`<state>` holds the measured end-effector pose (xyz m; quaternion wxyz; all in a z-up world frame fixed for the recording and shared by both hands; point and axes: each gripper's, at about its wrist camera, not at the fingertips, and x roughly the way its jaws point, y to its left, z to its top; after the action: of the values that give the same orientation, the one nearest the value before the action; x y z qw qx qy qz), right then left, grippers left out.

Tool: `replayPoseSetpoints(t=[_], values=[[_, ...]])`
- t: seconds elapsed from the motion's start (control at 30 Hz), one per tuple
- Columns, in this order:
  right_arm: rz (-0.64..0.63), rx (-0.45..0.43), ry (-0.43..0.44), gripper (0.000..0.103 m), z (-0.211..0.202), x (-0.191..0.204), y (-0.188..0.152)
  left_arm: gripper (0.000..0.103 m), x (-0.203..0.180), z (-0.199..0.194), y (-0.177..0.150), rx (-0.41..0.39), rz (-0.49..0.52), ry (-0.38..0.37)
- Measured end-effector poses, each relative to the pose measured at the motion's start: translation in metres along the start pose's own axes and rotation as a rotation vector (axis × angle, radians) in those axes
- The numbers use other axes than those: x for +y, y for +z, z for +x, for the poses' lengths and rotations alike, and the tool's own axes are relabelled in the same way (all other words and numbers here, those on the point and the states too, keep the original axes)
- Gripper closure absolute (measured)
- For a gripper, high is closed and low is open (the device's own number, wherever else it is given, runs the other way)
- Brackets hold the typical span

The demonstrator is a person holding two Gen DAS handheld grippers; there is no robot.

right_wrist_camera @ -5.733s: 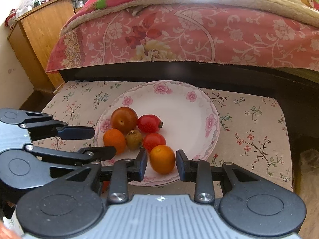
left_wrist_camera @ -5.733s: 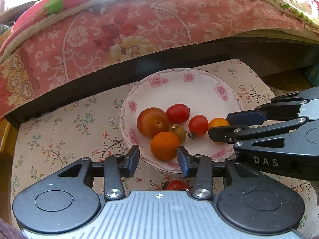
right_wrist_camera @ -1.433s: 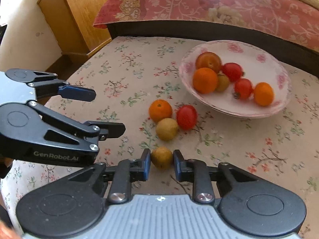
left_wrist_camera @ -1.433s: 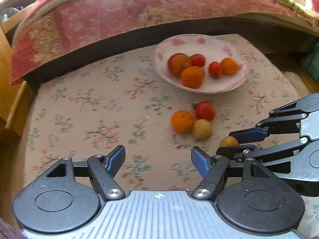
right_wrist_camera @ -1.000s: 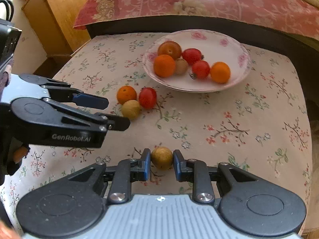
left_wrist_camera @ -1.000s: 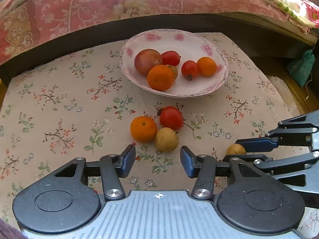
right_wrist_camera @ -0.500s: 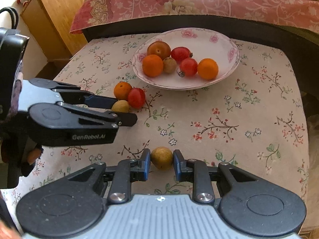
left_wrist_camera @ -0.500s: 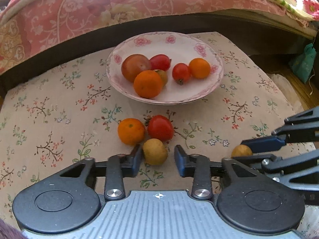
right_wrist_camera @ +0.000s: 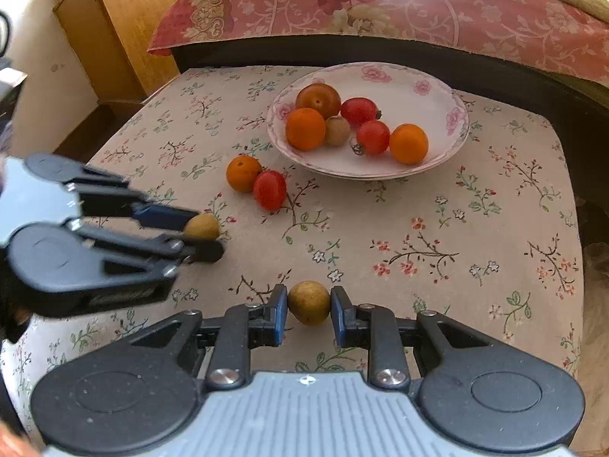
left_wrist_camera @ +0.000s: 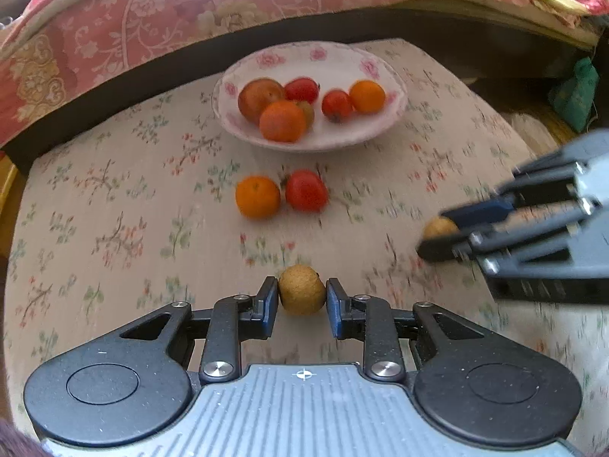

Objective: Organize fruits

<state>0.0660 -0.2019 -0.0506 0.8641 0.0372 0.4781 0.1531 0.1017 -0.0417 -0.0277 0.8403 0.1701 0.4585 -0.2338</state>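
A white floral plate (left_wrist_camera: 392, 114) (right_wrist_camera: 437, 95) holds several fruits: oranges, red tomatoes and a small brown one. An orange (left_wrist_camera: 257, 197) (right_wrist_camera: 243, 173) and a red tomato (left_wrist_camera: 306, 190) (right_wrist_camera: 269, 189) lie on the flowered cloth in front of it. My left gripper (left_wrist_camera: 302, 295) (right_wrist_camera: 203, 230) is shut on a brown round fruit (left_wrist_camera: 302, 294) (right_wrist_camera: 201, 226), lifted off the cloth. My right gripper (right_wrist_camera: 309, 303) (left_wrist_camera: 437, 234) is shut on a second brown round fruit (right_wrist_camera: 309, 302) (left_wrist_camera: 439, 227), to the right of the left one.
The low table's flowered cloth (right_wrist_camera: 456, 228) ends at a dark bed frame (right_wrist_camera: 380, 53) under a pink quilt (right_wrist_camera: 380, 0). A wooden cabinet (right_wrist_camera: 114, 26) stands at the far left. A green bag (left_wrist_camera: 574, 95) lies on the floor to the right.
My left gripper closed on the brown fruit next to the orange and tomato and lifted it back toward me. My right gripper kept its brown fruit and stayed close by.
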Motion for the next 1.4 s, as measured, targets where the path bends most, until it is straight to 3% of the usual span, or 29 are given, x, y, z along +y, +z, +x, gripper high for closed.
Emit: replayPoseSetpoints(t=[0.33, 0.6, 0.83, 1.0, 1.23, 1.4], values=[[-0.048, 0.005, 0.008, 0.073, 0.003, 0.002, -0.006, 0.063, -0.004, -0.002, -0.014, 0.0, 0.028, -0.002], [-0.073, 0.003, 0.023, 0.066, 0.001, 0.003, -0.009, 0.039, -0.005, -0.003, -0.018, -0.008, 0.055, 0.022], [-0.072, 0.002, 0.026, 0.063, 0.0, 0.0, -0.01, 0.038, -0.003, -0.002, -0.016, -0.011, 0.053, 0.012], [-0.062, -0.005, 0.02, 0.063, -0.002, -0.004, -0.011, 0.047, -0.008, -0.002, -0.016, -0.011, 0.069, -0.008], [-0.06, -0.009, 0.02, 0.063, -0.002, -0.006, -0.012, 0.046, -0.009, -0.001, -0.017, -0.013, 0.072, -0.01], [-0.066, -0.008, 0.02, 0.063, -0.002, -0.005, -0.01, 0.05, -0.01, -0.002, -0.016, -0.017, 0.081, -0.015]])
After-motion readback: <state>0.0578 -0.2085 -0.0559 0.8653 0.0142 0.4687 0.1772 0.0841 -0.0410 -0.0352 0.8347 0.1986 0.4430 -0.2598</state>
